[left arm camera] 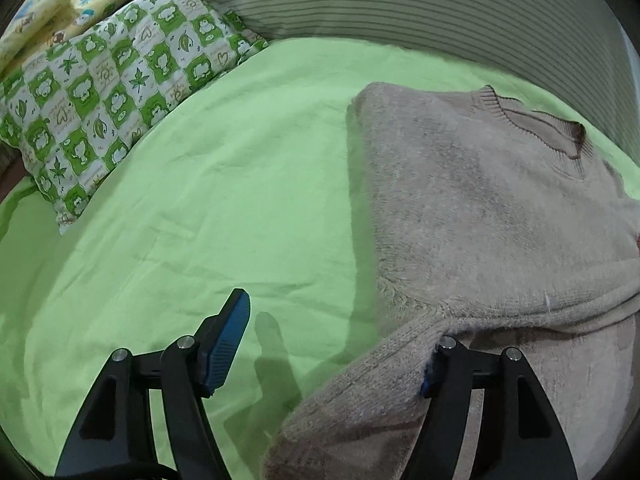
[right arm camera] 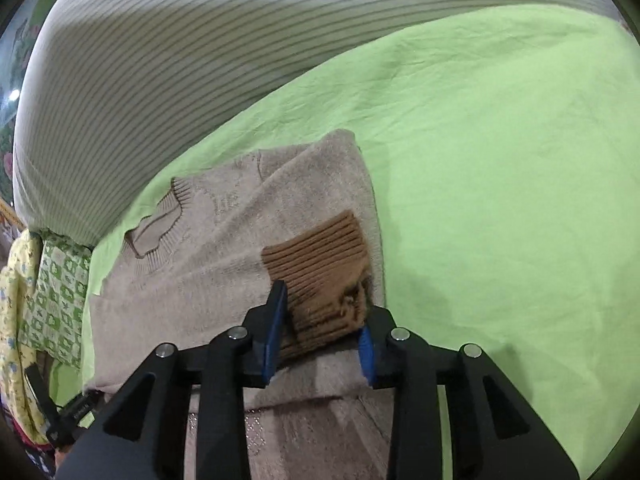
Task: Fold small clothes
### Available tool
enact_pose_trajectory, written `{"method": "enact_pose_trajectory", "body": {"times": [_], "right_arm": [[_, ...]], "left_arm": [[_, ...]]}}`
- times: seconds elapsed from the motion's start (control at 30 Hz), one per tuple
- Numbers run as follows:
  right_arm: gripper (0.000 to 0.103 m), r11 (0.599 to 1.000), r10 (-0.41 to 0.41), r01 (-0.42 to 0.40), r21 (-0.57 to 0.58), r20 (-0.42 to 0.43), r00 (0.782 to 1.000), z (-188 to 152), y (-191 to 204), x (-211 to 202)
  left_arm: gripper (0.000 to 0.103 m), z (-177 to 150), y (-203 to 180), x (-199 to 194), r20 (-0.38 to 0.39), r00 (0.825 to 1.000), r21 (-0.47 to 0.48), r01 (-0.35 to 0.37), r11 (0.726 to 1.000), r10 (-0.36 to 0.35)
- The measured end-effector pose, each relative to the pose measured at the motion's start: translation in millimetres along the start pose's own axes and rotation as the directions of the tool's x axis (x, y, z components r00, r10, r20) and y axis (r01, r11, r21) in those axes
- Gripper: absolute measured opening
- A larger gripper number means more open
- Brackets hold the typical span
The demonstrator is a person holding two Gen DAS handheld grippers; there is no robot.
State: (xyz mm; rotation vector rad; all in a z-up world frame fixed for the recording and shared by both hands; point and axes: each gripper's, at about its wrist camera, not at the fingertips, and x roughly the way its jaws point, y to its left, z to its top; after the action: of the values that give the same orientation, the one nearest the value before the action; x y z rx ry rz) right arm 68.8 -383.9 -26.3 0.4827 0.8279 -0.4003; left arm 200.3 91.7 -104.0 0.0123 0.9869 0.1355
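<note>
Slippage threatens: beige sweater (left arm camera: 460, 200) lies on the green sheet (left arm camera: 200, 200); right gripper (right arm camera: 320, 332) straddles its brown cuff (right arm camera: 320, 256) unclamped, left gripper (left arm camera: 336, 344) spread wide, one finger buried.

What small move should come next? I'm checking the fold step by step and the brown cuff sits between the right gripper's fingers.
Probably release the cuff and draw the right gripper back. The sleeve already lies folded across the sweater, with the cuff on its body, so that fold looks placed. The left gripper is open at the other side, over the sheet.
</note>
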Motion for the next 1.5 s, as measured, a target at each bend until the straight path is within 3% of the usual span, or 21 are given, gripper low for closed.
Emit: {"method": "enact_pose_trajectory", "body": {"times": [0.2,0.3,0.4,0.57,0.63,0.8,0.93,1.1,1.2,1.5], "right_arm": [[0.036,0.999,-0.02,0.02,-0.032,-0.001,1.0,-2.9,4.8,-6.0],[0.018,0.995,-0.018,0.018,-0.097,0.007,1.0,0.2,13.4,-8.7],[0.018,0.994,-0.016,0.022,-0.11,0.06,0.998,7.4,17.9,-13.7],[0.019,0.991,-0.084,0.08,-0.105,-0.034,0.996,-4.0,9.7,-6.5],[0.022,0.993,-0.087,0.083,-0.085,-0.05,0.995,-8.2,4.5,-11.4],[0.028,0.997,-0.075,0.076,-0.031,0.033,0.997,-0.3,3.3,-40.4],[0.051,0.996,-0.035,0.039,-0.078,0.049,0.998,11.6,22.2,-42.9],[0.062,0.992,-0.041,0.048,-0.12,0.055,0.998,27.0,38.8,-22.5],[0.067,0.992,-0.055,0.061,-0.114,0.048,0.997,35.4,38.1,-8.9],[0.074,0.986,-0.108,0.103,-0.132,-0.032,0.994,53.2,19.7,33.1]], "left_arm": [[0.07,-4.4,1.4,-0.6,-0.017,1.0,-0.013,0.005,1.0,-0.006],[0.071,-5.4,1.3,-2.4,-0.019,1.0,-0.015,0.009,1.0,-0.009],[0.073,-4.5,7.3,1.6,-0.038,0.999,-0.055,0.032,0.998,-0.035],[0.075,-7.4,7.8,-6.9,-0.044,0.998,-0.036,0.042,0.998,-0.044],[0.075,-11.9,7.8,-16.5,-0.062,0.996,-0.019,0.055,0.998,-0.056],[0.074,-22.9,16.6,-49.9,-0.075,0.989,-0.031,0.126,0.992,-0.128],[0.075,-4.0,22.2,-60.1,-0.042,0.975,-0.094,0.215,0.972,-0.22],[0.081,43.3,12.3,-29.5,-0.046,0.964,-0.178,0.25,0.952,-0.262],[0.081,65.8,2.4,0.0,-0.099,0.96,-0.198,0.239,0.951,-0.262],[0.081,87.5,-10.5,53.3,-0.17,0.939,-0.224,0.257,0.94,-0.298]]}}
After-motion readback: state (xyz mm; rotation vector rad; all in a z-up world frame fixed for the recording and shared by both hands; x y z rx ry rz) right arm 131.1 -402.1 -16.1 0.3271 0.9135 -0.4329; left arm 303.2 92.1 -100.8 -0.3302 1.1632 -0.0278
